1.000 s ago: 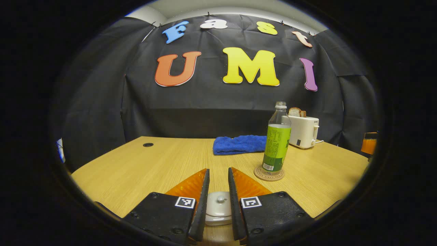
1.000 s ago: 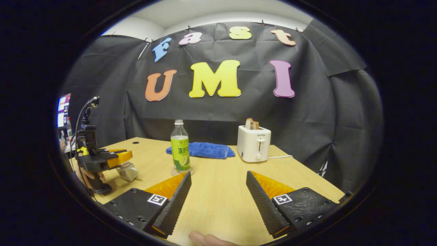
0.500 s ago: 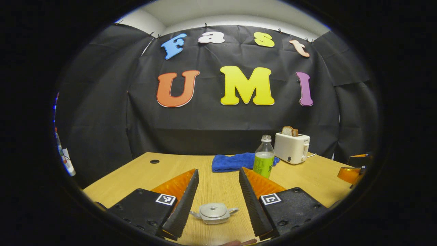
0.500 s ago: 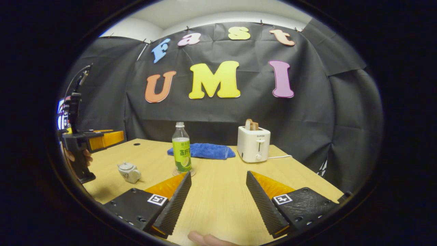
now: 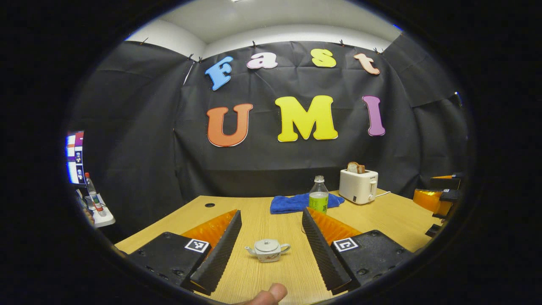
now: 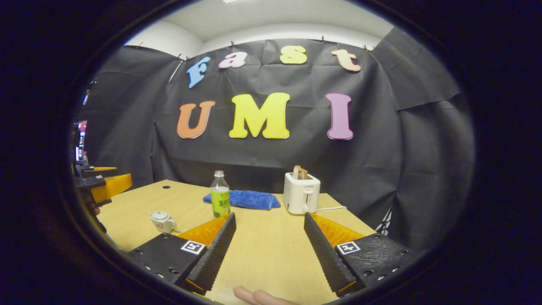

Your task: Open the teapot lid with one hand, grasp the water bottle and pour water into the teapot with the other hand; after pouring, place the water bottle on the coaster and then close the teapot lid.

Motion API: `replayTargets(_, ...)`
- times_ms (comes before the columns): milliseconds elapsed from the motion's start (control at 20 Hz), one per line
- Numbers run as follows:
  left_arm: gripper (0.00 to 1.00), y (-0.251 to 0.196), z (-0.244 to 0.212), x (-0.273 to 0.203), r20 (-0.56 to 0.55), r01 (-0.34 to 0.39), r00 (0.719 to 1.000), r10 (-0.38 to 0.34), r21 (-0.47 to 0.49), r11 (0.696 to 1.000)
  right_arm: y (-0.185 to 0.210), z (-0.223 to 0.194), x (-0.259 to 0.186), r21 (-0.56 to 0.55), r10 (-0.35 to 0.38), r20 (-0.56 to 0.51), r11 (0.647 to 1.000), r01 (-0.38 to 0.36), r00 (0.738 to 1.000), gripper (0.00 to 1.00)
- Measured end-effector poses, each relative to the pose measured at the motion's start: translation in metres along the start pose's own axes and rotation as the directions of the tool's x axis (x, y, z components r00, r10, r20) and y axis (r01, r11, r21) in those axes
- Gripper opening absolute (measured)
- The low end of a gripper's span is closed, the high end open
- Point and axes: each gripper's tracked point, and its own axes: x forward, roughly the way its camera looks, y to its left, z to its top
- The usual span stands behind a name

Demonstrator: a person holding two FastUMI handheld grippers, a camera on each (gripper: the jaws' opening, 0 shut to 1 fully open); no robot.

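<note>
A small white teapot with its lid on stands on the wooden table, in front of and below my left gripper. That gripper is open with nothing between its fingers. Farther back stands the clear water bottle with a green label; its foot is hidden behind one finger. In the right gripper view the teapot sits at the left and the bottle stands upright behind it. My right gripper is open over bare table, well short of both. The left gripper shows at the far left.
A blue towel lies at the back of the table, with a white toaster holding toast to its right. The towel and toaster also appear in the right gripper view. A thumb shows at the bottom edge.
My left gripper opened from around the teapot's lid knob and drew back and up, leaving the lid on the pot. My right gripper also backed away a little.
</note>
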Motion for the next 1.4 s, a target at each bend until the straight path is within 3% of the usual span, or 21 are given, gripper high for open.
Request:
replayTargets(100,0.93,-0.002,-0.003,-0.009,-0.017,0.006,1.0,-0.006,-0.004,1.0,0.005,0.007,-0.011,-0.019,-0.014,0.011,1.0,0.014,1.0,0.96)
replayTargets(150,1.0,-0.004,-0.006,-0.012,-0.03,0.015,0.999,-0.015,-0.007,1.0,0.005,0.007,-0.015,-0.027,-0.026,0.011,0.999,0.027,1.0,0.96)
replayTargets(400,1.0,-0.007,-0.001,-0.019,-0.024,0.034,0.999,-0.034,0.002,0.999,0.016,0.006,-0.024,-0.049,-0.038,0.005,0.998,0.038,0.999,0.95)
replayTargets(650,1.0,-0.017,-0.013,-0.021,-0.059,0.07,0.996,-0.073,-0.055,0.996,0.01,0.006,-0.019,-0.025,-0.062,0.009,0.998,0.062,0.998,0.95)
replayTargets(1400,1.0,-0.004,-0.013,-0.021,-0.06,0.034,0.997,-0.038,-0.061,0.998,0.021,-0.008,-0.017,-0.004,-0.031,-0.047,1.0,0.031,0.998,0.95)
